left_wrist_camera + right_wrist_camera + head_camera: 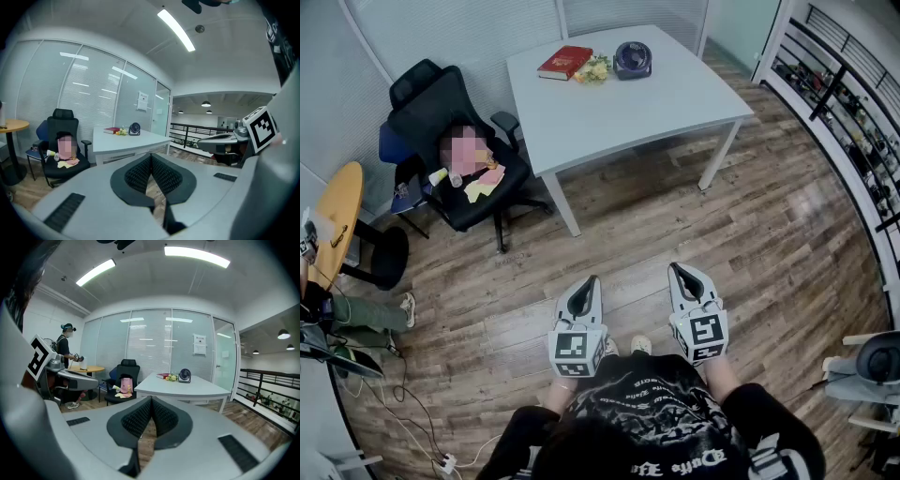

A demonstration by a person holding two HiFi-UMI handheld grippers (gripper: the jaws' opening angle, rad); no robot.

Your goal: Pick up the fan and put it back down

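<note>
**Head view.** The left gripper (592, 280) and the right gripper (676, 269), both pale grey with black pads, are held side by side over the brown wood-plank floor (769, 244). Each has its jaws pressed together with nothing between them. The small round dark-blue fan (632, 58) stands well ahead of both grippers, at the far edge of the white rectangular table (619, 117). It sits slightly toward the right gripper's side. To the fan's left lie a small bunch of yellow flowers (594, 69) and a red hardback book (565, 62). A black office chair (431, 103) stands ahead of the left gripper and off to its left.

**Left gripper view.** The black ribbed pads (138, 174) meet along a closed seam and clamp nothing. The fan (135, 128) appears small, far beyond the jaw tips and a little left of their line. It stands upright on the table (126, 140), and the book (111, 130) lies further left.

**Right gripper view.** The pads (138, 418) are likewise closed on each other, and this gripper is empty. The fan (184, 375) stands well ahead and slightly right of the jaw line, on the table (183, 387). The chair (127, 369) is ahead and to the left.
</note>
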